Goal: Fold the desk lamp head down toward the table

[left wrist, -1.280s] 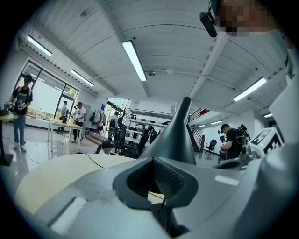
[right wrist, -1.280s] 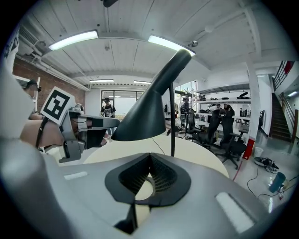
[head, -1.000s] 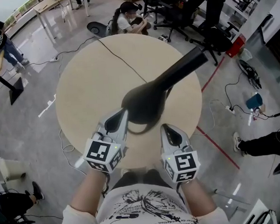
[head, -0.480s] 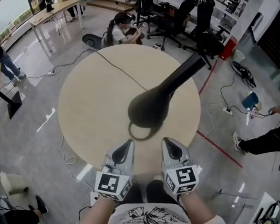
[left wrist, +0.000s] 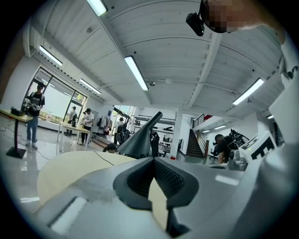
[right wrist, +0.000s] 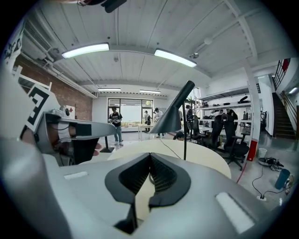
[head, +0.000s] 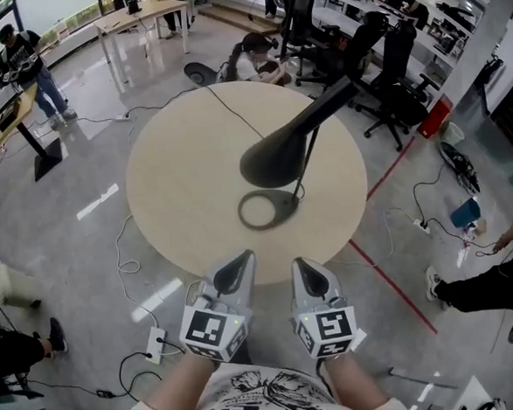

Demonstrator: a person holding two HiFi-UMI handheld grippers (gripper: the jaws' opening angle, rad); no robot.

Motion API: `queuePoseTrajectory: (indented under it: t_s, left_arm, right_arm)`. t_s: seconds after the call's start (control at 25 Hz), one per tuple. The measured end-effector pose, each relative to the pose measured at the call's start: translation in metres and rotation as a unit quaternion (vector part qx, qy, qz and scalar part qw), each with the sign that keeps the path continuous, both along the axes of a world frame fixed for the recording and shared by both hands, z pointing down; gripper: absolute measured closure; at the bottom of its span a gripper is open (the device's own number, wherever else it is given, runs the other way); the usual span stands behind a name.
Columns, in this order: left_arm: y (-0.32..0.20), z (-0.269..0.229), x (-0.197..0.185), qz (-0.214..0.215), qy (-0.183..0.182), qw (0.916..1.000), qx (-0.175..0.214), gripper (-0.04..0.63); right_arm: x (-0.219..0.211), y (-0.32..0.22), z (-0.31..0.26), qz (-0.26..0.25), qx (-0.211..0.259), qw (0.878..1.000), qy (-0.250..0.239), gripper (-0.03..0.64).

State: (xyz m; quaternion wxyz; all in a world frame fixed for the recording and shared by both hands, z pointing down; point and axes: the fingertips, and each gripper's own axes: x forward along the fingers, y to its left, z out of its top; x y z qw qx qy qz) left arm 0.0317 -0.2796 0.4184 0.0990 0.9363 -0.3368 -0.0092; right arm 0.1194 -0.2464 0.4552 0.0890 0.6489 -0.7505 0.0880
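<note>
A black desk lamp stands on the round beige table. Its ring base lies near the table's front, and a thin stem rises from it. The cone head slants, wide mouth downward. The left gripper view shows the lamp head ahead; the right gripper view shows the head on its upright stem. My left gripper and right gripper hover side by side off the table's near edge, both shut and holding nothing.
A black cable runs from the lamp over the table's far edge. Office chairs and a crouching person are behind the table. A power strip and cords lie on the floor at left; red tape at right.
Both grippers have drawn back from the lamp to beyond the table's near edge. The left gripper, beside the lamp head a second ago, is now well clear of it.
</note>
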Motion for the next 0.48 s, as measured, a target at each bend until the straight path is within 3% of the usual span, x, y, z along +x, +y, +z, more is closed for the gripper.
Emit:
queuePoseTrajectory:
  t_s: [0.48]
  left_arm:
    - [0.163,0.009,-0.014,-0.091,-0.004,0.9958,-0.011,0.594]
  right_arm:
    - [0.002,0.143,0.004,-0.063,-0.006,0.998,0.008,0.607]
